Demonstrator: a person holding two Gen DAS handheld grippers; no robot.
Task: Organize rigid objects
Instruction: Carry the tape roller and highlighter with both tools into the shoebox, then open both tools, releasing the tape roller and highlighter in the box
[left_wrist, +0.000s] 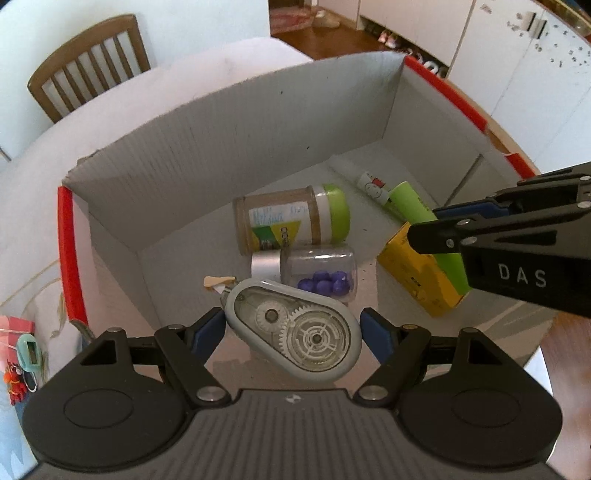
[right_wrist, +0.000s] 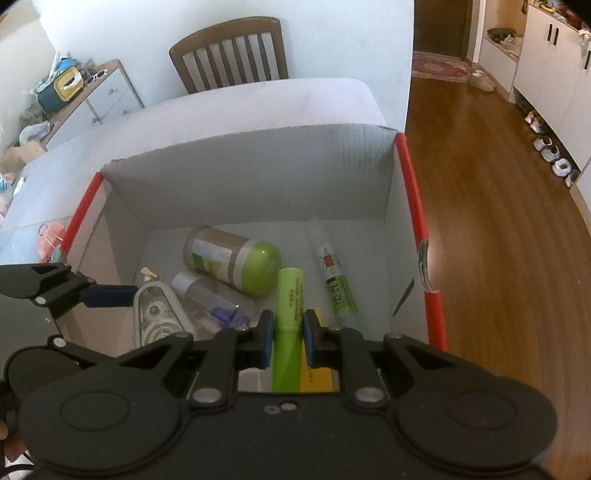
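Now both grippers are over the open cardboard box (left_wrist: 229, 122): the left gripper (left_wrist: 293, 330) clamps a grey correction-tape dispenser (left_wrist: 295, 328) between its wide-set pads, just above the box floor, while the right gripper (right_wrist: 288, 334) pinches a green tube (right_wrist: 290, 325) near the box's front wall, above a yellow carton (left_wrist: 417, 273).

In the left wrist view, bare floor of the white cardboard box (left_wrist: 258, 122) is lying open at centre left; the lying green-capped brown jar (left_wrist: 291, 219) and clear purple-bead bottle (left_wrist: 317, 273) are crowding the middle.
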